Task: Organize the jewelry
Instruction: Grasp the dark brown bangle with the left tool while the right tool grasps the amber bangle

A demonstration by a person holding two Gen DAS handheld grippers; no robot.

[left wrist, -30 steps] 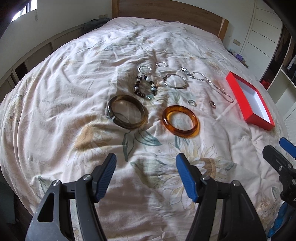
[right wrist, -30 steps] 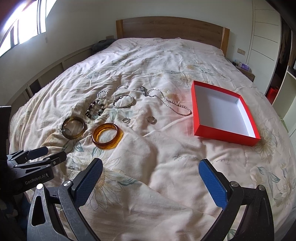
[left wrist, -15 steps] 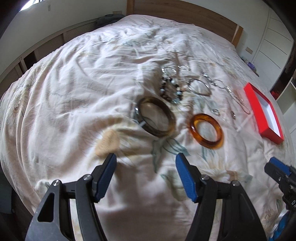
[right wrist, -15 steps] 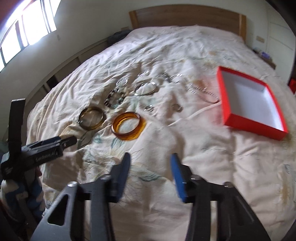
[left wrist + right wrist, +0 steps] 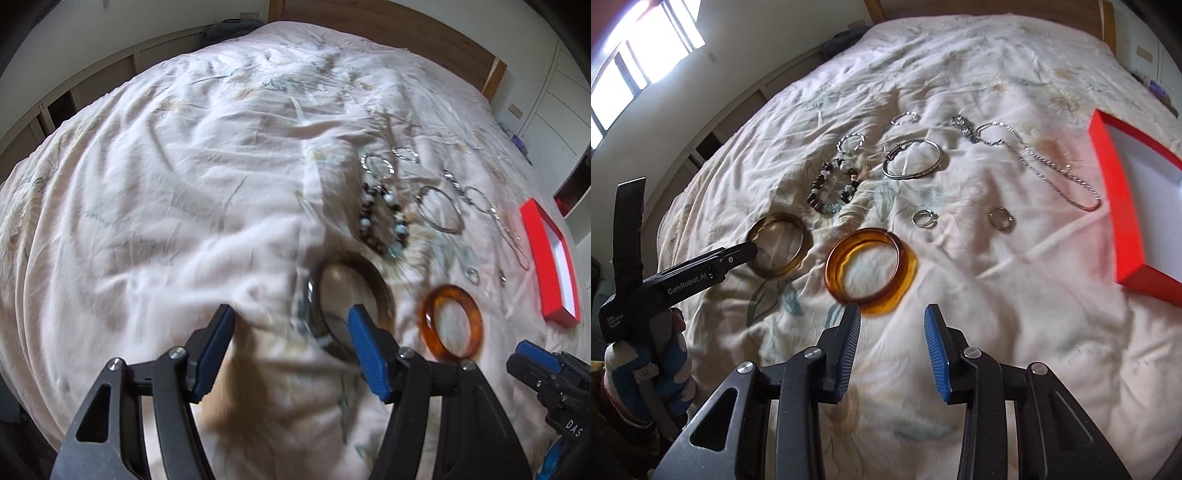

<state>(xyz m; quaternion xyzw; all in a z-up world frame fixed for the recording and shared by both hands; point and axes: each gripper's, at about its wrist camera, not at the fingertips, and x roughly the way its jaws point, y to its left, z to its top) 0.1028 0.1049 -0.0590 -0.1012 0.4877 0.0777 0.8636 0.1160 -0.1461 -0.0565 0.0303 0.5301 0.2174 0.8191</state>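
- amber bangle (image 5: 871, 271) lies flat on the quilt (image 5: 979, 295), just beyond the right gripper (image 5: 892, 341); in the right wrist view it sits at about 11 o'clock from the fingertips.
- right gripper's jaws have just been closing; they now stand partly apart with nothing between them, only quilt below.
- left gripper (image 5: 291, 350) is spread wide and holds nothing; its jaws have eased in slightly. its right finger overlaps the dark brown bangle (image 5: 347, 295) in the left wrist view, and whether it touches i cannot tell.
- red box (image 5: 1134, 206), open and holding nothing, sits at 2 o'clock from the amber bangle, well apart.
- beaded bracelet (image 5: 833, 190), silver bangle (image 5: 911, 160), chain necklace (image 5: 1041, 162) and two small rings (image 5: 925, 218) lie further up the quilt.
- risk: the narrowed right jaws may land on top of the bangle's rim instead of straddling it, pressing it into the soft bedding.
- risk: smooth, hard rims could skate out of the pads; a loose fold of quilt could get pinched along with one.
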